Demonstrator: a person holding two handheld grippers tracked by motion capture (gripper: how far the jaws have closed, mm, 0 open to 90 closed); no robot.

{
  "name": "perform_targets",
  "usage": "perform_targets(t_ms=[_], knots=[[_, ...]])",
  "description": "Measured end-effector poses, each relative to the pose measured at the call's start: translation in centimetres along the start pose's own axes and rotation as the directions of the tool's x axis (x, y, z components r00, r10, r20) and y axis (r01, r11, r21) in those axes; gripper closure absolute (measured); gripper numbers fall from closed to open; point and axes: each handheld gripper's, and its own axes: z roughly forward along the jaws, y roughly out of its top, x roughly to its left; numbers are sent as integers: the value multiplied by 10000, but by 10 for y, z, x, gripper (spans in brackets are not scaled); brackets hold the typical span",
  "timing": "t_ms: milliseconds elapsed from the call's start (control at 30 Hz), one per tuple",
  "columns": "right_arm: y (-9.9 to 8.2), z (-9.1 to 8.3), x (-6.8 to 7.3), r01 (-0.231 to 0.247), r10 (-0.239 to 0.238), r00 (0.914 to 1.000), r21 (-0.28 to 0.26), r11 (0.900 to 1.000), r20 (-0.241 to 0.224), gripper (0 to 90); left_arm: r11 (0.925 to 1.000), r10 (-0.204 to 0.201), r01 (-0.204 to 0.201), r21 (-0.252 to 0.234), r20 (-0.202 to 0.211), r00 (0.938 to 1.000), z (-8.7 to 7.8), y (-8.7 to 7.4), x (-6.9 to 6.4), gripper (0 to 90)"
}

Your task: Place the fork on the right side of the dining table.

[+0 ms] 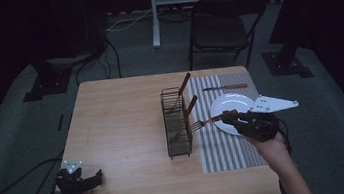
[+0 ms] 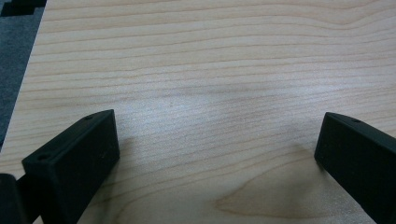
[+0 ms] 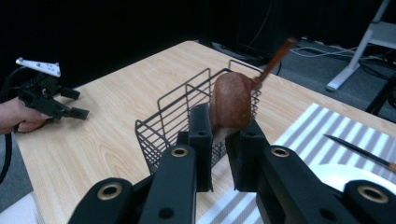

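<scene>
Wire basket (image 1: 177, 126): stands upright near the middle of the tabletop (image 1: 119, 134), at the left edge of a grey-striped mat (image 1: 227, 145); it holds two wooden-handled utensils (image 1: 184, 83) leaning up and away from the person's side.
Plate (image 1: 234, 104): white, on the striped mat toward the tabletop's right edge, empty where it shows; the right gripper partly covers its near side.
Knife (image 1: 224, 88): lies flat on the mat's far end, near the tabletop's far right corner, apart from the plate.
Fork (image 1: 203, 122): held level between plate and basket, tines pointing at the basket and just beside its wire wall; in the right gripper view its brown wooden handle (image 3: 232, 103) rises between the jaws.
Right gripper (image 1: 230, 117): over the plate's near-left rim, jaws pinching the fork's handle.
Left gripper (image 1: 97, 176): at the tabletop's near left corner, well apart from the basket, jaws spread wide over bare wood, holding nothing.
Beyond the table: a dark folding chair (image 1: 223, 24) on the grey floor past the far edge.
</scene>
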Motion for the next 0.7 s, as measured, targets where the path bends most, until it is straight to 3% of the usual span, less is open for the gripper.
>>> perform_targets(t_ms=[300, 700], knots=[[-33, -15, -19, -579, 529, 9946, 538, 9969, 894, 811, 10000, 6, -6, 5, 0, 10000, 0, 0, 0, 2], [-78, -16, -34, -1613, 1449, 9793, 1123, 9805, 1416, 811, 10000, 7, -7, 6, 0, 10000, 0, 0, 0, 2]])
